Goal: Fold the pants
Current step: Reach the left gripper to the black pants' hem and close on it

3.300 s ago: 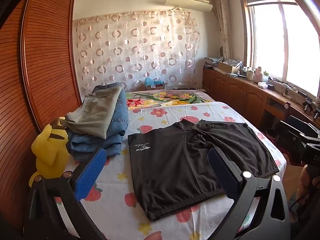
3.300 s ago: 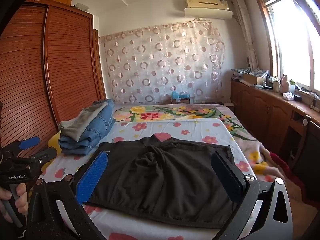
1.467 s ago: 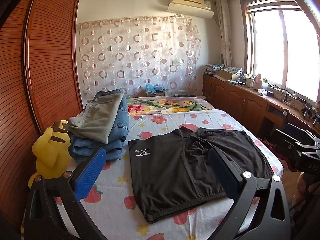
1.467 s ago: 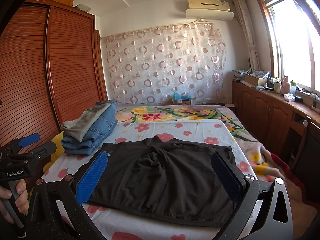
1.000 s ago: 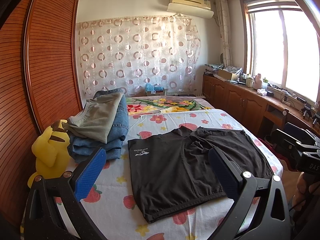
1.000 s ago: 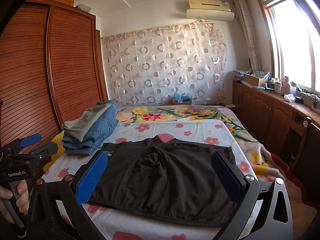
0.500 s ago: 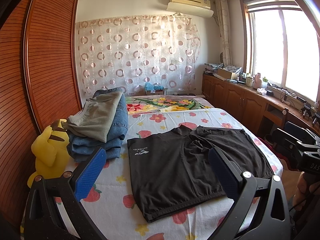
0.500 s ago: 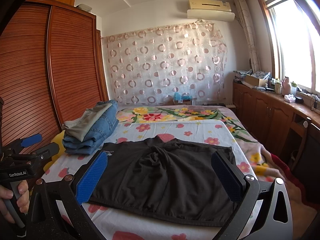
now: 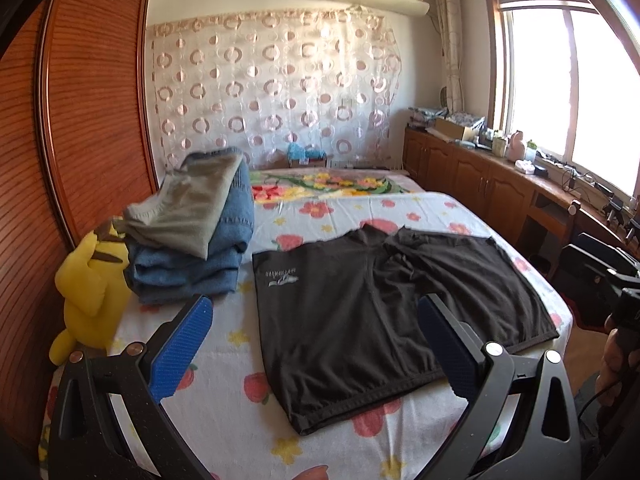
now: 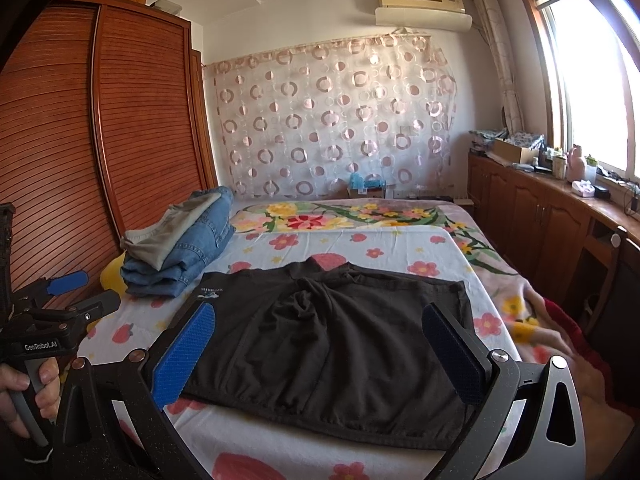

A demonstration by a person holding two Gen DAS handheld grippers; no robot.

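Observation:
Black shorts lie spread flat on the flowered bed sheet, waistband toward me, a small white logo on the left leg. They also show in the right wrist view. My left gripper is open and empty, held above the near left part of the bed. My right gripper is open and empty, held above the waistband near the bed's front edge. The left gripper also shows at the left edge of the right wrist view.
A stack of folded jeans and grey pants sits on the bed's left side, next to a yellow plush toy. A wooden wardrobe stands at the left. Wooden cabinets under the window line the right.
Both grippers have drifted only slightly; the views shift a little. The shorts lie as before and both grippers stay open.

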